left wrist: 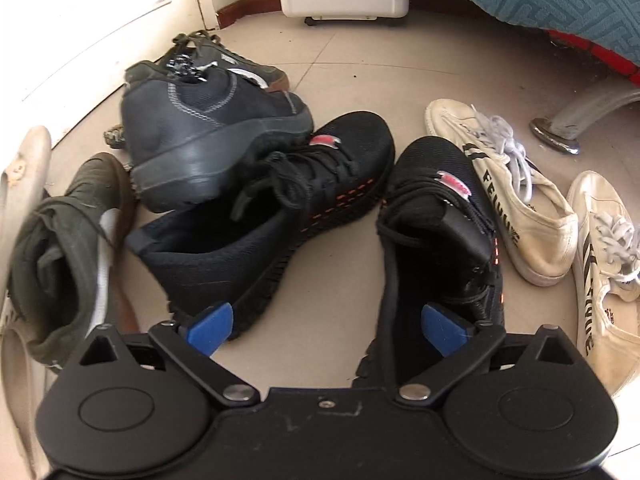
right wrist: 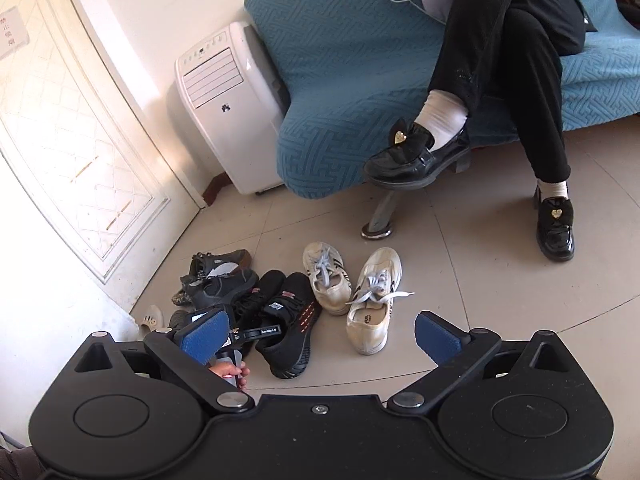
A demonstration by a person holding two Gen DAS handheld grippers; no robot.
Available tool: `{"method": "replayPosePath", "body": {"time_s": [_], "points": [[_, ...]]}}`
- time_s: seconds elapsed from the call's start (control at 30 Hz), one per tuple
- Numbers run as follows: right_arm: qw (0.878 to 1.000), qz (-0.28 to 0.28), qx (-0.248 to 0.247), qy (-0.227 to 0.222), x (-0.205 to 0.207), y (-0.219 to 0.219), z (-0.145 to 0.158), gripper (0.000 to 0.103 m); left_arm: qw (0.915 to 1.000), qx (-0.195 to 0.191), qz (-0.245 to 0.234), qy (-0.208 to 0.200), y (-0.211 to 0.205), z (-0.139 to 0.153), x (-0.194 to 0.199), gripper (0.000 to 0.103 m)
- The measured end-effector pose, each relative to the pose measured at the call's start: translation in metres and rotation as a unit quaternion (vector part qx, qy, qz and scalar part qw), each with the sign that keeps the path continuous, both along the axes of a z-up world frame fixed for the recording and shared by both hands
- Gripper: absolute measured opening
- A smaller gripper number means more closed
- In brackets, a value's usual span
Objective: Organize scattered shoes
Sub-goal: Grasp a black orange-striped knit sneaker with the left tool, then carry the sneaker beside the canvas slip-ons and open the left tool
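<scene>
The left gripper (left wrist: pixel 328 322), wide open and holding nothing, straddles the near black shoe's (left wrist: pixel 436 248) heel wall and should squeeze it next, while the right gripper (right wrist: pixel 320 338) waits open and empty.

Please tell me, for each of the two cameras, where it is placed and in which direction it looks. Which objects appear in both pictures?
Left wrist: sits on the left claw, low over the floor, looking steeply down at the black knit sneakers; its open blue fingers show, one inside a sneaker.
Right wrist: sits on the right claw, higher and farther back, facing the shoe pile and sofa; its open fingers and the person's hand show.
Shared: black sneakers, white canvas shoes, white appliance.
</scene>
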State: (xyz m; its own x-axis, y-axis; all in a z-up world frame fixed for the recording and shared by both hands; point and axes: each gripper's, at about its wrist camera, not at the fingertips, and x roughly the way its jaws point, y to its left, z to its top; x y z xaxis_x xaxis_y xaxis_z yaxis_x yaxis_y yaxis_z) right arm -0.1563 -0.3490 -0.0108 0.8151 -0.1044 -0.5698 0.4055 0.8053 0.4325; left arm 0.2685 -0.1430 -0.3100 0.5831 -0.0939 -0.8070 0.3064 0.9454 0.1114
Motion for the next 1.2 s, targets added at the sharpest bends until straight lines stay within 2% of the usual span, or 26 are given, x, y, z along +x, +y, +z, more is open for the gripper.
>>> {"method": "replayPosePath", "body": {"time_s": [0.1,0.23,0.27,0.33,0.43,0.47,0.57,0.7,0.77,0.87,1.1,1.13,1.2], "points": [[1.0,-0.001,0.001,0.003,0.0,0.0,-0.002,0.101,0.9999,0.009,0.006,0.004,0.0,-0.005,0.002,0.073],[1.0,0.006,0.001,0.006,0.003,0.002,-0.005,0.101,0.9984,-0.036,0.031,0.029,0.012,-0.007,0.006,0.068],[1.0,0.008,-0.001,0.007,0.004,0.003,-0.006,0.101,0.9975,-0.048,0.034,0.037,0.016,-0.007,0.008,0.064],[1.0,0.01,-0.005,0.008,0.005,0.003,-0.006,0.101,0.9974,-0.05,0.026,0.045,0.016,-0.007,0.009,0.057],[1.0,0.009,-0.003,0.012,0.007,0.002,-0.009,0.101,0.9977,-0.043,0.0,0.053,0.005,-0.006,0.011,0.025],[1.0,0.008,-0.001,0.014,0.008,0.002,-0.01,0.101,0.9972,-0.045,-0.005,0.06,0.002,-0.006,0.011,0.007],[1.0,0.007,0.006,0.018,0.01,0.0,-0.012,0.101,0.9951,-0.06,-0.004,0.079,-0.001,-0.003,0.015,0.006],[1.0,0.011,0.005,0.011,0.009,0.001,-0.009,0.101,0.9851,-0.127,0.004,0.115,0.025,-0.003,0.024,0.008],[1.0,0.012,0.0,0.011,0.009,0.001,-0.009,0.101,0.9822,-0.141,0.001,0.124,0.034,-0.006,0.026,0.009],[1.0,0.012,-0.003,0.016,0.01,0.002,-0.011,0.101,0.9835,-0.128,-0.012,0.127,0.031,-0.006,0.026,0.009],[1.0,0.004,0.003,0.021,0.009,0.001,-0.015,0.101,0.9928,-0.048,-0.044,0.101,-0.001,-0.007,0.023,0.006],[1.0,0.004,0.003,0.018,0.009,0.001,-0.014,0.101,0.9928,-0.048,-0.044,0.1,-0.002,-0.007,0.023,0.006],[1.0,0.005,0.002,0.012,0.009,0.002,-0.012,0.101,0.9902,-0.074,-0.039,0.112,0.007,-0.007,0.021,0.005]]}}
